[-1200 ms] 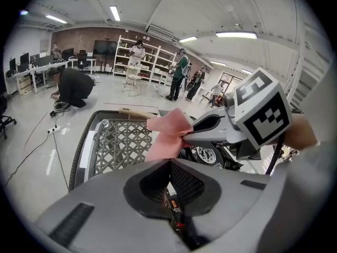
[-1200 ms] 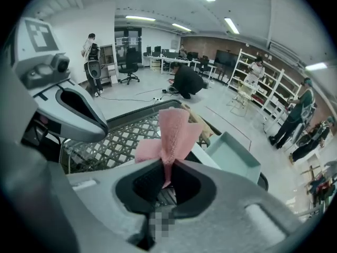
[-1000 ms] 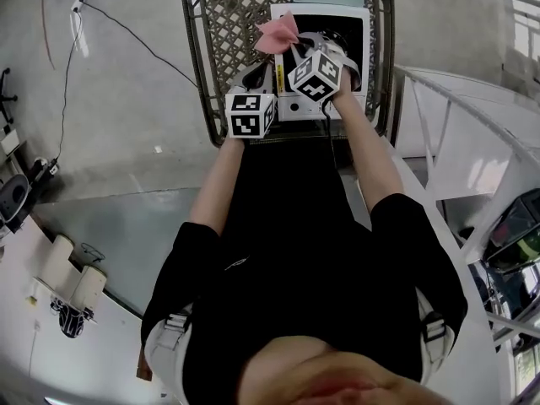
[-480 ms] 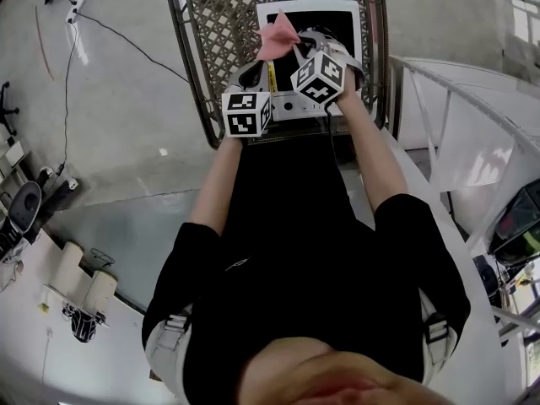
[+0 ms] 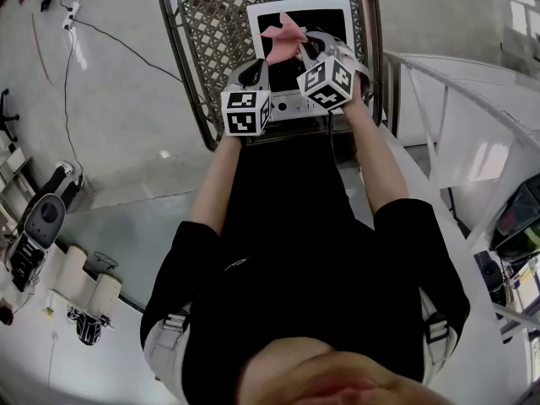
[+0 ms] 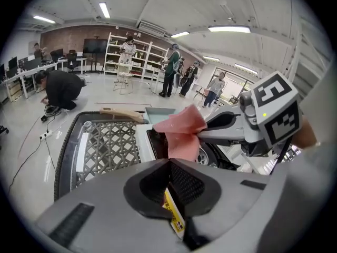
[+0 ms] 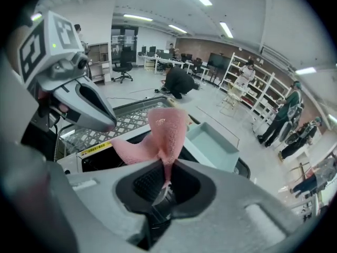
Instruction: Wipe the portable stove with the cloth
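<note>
**Item – portable stove (image 5: 304,5), wiping in hand.** White-rimmed, black-topped unit at the upper centre of the head view. It stood on a lattice-topped desk (image 5: 215,32), with a pale teal tray (image 7: 210,141) just beyond it.

**Cloth (image 7: 166,128).** Pink, bunched. It was clamped at one corner by the right gripper (image 7: 165,179), whose fingers were pressed together on the fabric, and the rest stood up in a loose fold ahead of them. It sat over the left part of the stove's black top. Contact with that surface could not be confirmed.

**Left gripper (image 6: 169,167).** Fingers together at the tips, at the stove's near left edge. The stove's yellow label (image 6: 171,215) showed in the gap below them. Whether they pinched anything could not be told.

**Change noted.** A second before, the cloth rode at the stove's upper left corner. It had since moved inward over the dark top, the right gripper travelling with it, while the left gripper held much the same station at the near edge.

**Assessment.** Probably a stroke under way across the top – most of the surface, toward the right of the frame, was apparently still to be covered.
</note>
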Demonstrator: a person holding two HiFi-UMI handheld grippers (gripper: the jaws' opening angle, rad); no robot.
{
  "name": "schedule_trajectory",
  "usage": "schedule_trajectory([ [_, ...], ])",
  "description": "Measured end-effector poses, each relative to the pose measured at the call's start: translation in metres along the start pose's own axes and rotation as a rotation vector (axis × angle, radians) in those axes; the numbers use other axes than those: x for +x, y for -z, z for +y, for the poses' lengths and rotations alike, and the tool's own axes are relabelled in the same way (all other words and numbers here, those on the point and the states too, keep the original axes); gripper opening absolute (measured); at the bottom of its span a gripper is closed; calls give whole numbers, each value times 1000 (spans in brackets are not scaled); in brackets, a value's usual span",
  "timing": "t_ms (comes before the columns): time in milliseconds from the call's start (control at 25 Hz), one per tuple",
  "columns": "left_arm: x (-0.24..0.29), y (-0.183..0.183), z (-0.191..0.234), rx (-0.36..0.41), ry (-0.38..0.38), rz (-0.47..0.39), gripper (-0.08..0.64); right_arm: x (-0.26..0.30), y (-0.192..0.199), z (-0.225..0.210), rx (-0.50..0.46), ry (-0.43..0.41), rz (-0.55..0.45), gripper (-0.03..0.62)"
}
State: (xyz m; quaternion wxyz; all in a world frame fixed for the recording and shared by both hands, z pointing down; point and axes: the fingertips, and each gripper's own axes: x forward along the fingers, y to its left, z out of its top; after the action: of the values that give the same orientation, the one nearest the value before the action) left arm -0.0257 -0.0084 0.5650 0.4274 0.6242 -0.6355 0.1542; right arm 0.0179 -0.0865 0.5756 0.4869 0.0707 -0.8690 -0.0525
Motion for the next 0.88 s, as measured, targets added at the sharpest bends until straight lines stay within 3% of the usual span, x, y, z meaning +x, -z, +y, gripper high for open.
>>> schedule_trajectory([
  [120,2,0,-2,2,2,1,0,-1,4,-18,35,51,-10,28],
  [360,5,1,-10,12,5,11,0,16,26,-20,38,11,59,28],
  [880,15,-8,-25,21,18,0,0,1,34,-30,53,34,43,28],
])
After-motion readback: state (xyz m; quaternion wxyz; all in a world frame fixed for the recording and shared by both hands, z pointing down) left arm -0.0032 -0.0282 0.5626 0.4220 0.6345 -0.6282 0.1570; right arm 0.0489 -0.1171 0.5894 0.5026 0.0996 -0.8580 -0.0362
